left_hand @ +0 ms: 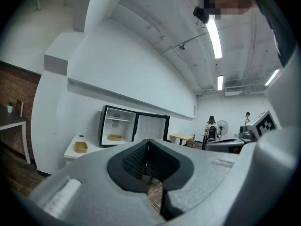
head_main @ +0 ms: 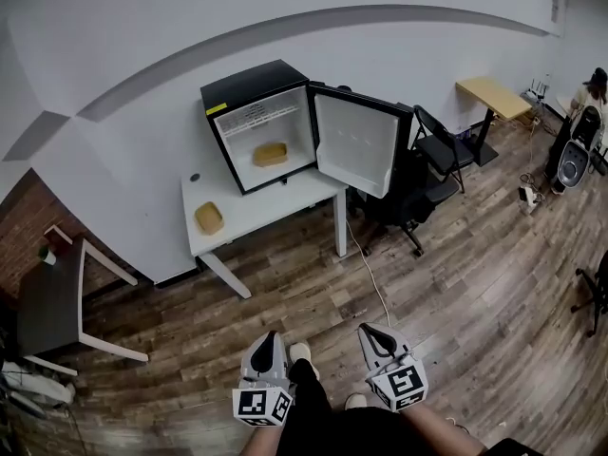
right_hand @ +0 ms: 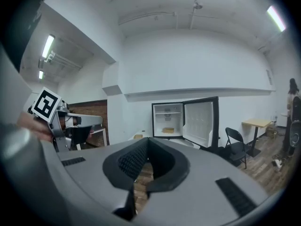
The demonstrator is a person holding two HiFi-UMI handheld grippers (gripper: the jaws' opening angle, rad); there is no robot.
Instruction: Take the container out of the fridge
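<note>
Head view showed the fridge [head_main: 220, 98] standing on a white table [head_main: 271, 211] against the wall, door [head_main: 356, 142] swung fully open to the right. The container [head_main: 271, 153], tan and shallow, lay on the fridge's lower level, near the middle. A second container [head_main: 209, 218] of like colour sat on the table, left of the fridge and apart from it.

Both tools were well short of the fridge, low in the frame over the wooden floor [head_main: 456, 283]. The left gripper [head_main: 269, 338] had its jaws together, with nothing between them. The right gripper [head_main: 372, 332] likewise had its tips meeting and held nothing. Both pointed roughly toward the fridge.

Assessment: the step in hand was the approach, and no reach had yet begun. To do it well, the person would need to walk up squarely to the open front, keeping clear of the cable [head_main: 372, 278] lying across the floor and the chair [head_main: 439, 150] beyond the door. One gripper's jaws should be parted before entering the cabinet, not inside it. The grip is best taken on the near wall of the container, which should be kept level on the way out. The open door narrows the right-hand side, so entry from the front or slightly left looks safer. The tray on the table should be left alone.
</note>
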